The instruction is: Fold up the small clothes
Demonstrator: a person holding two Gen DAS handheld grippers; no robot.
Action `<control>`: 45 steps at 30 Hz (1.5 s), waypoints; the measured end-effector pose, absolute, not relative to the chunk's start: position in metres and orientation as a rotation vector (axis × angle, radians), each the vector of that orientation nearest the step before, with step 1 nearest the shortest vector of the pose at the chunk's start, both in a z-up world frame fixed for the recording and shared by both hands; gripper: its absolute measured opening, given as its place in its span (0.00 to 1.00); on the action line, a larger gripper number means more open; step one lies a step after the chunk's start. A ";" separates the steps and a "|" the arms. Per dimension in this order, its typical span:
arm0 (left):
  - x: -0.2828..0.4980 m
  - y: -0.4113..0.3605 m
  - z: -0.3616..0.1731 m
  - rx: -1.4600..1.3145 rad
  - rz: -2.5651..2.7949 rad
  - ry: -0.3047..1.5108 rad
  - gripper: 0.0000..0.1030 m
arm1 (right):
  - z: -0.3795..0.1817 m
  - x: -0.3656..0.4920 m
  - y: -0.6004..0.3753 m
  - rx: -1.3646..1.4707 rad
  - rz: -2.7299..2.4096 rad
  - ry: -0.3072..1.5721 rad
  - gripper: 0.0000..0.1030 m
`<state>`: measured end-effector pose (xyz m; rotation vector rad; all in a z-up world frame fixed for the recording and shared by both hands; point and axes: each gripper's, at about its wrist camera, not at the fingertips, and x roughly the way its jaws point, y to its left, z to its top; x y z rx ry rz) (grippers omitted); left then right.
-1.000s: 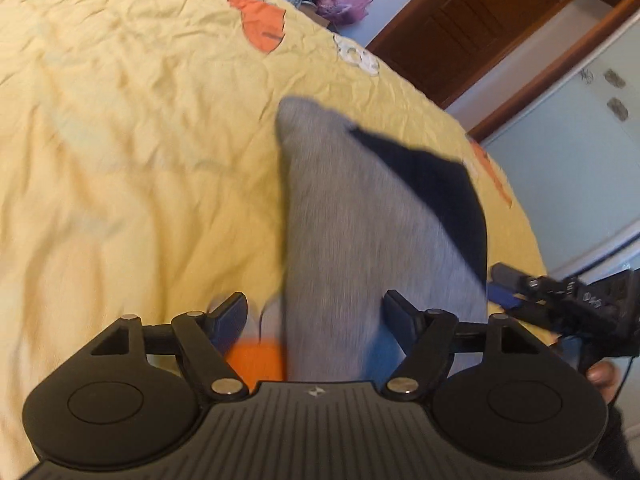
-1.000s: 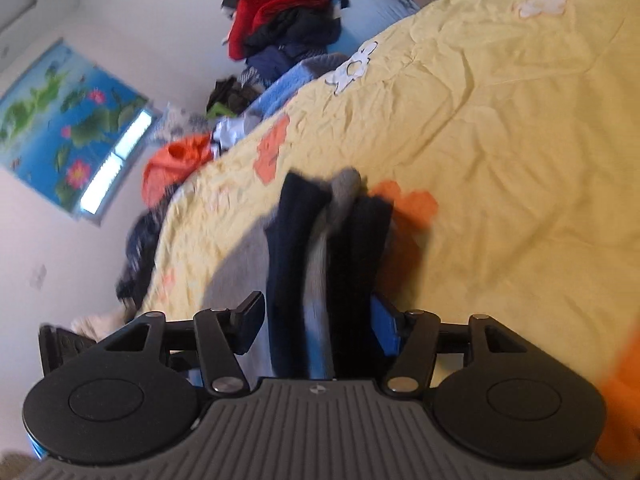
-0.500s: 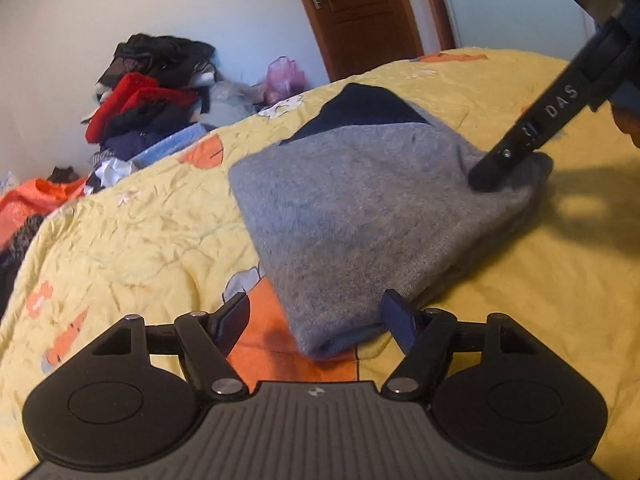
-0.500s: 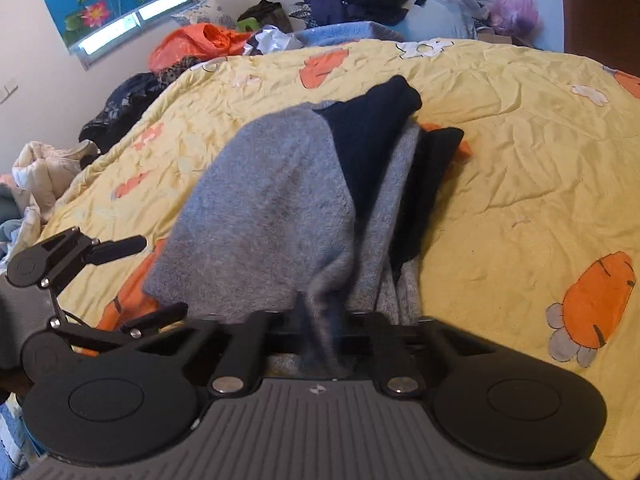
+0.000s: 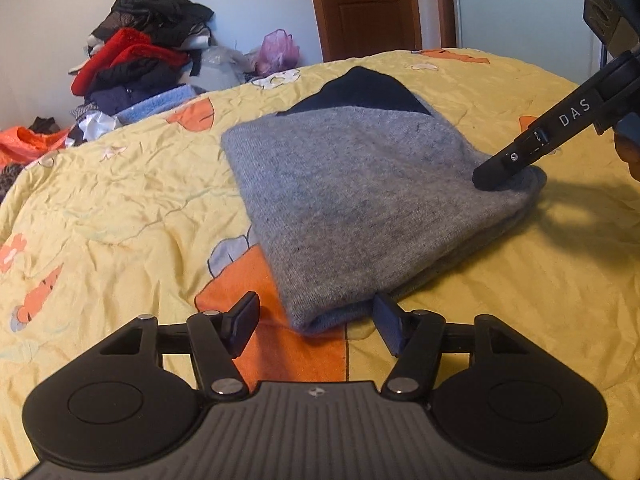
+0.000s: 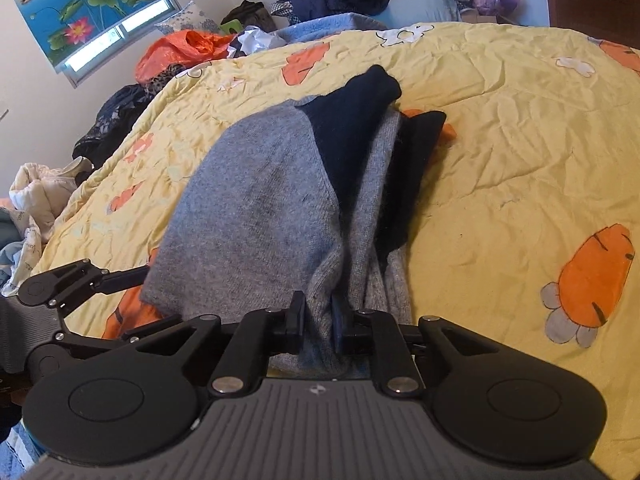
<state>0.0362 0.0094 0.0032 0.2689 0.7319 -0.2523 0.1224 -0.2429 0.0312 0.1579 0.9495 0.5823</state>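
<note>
1 grey sweater (image 5: 352, 200), 2 claws

**Soft daylight, sharp frames, fisheye bend**

Daylight enters through the window (image 6: 120, 36) at far left, glaring white. The yellow bedspread (image 5: 120, 208) is evenly bright; a soft shadow falls at right. Edges curve strongly; no motion blur.

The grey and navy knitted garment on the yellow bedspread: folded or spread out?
Folded: the grey and navy knitted garment lies doubled, layers stacked at its edge.
</note>
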 end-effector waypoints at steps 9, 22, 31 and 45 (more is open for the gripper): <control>0.050 0.020 0.007 0.151 -0.221 0.752 0.11 | 0.025 0.128 -0.245 0.193 0.588 0.978 0.11; 0.037 0.014 0.003 0.234 -0.185 0.727 0.11 | 0.043 0.128 -0.264 0.210 0.581 0.896 0.55; 0.045 0.014 0.005 0.183 -0.163 0.771 0.11 | 0.038 0.248 -0.241 0.353 0.446 0.929 0.32; 0.043 0.019 0.006 0.164 -0.165 0.794 0.11 | 0.040 0.211 -0.259 0.279 0.279 0.706 0.66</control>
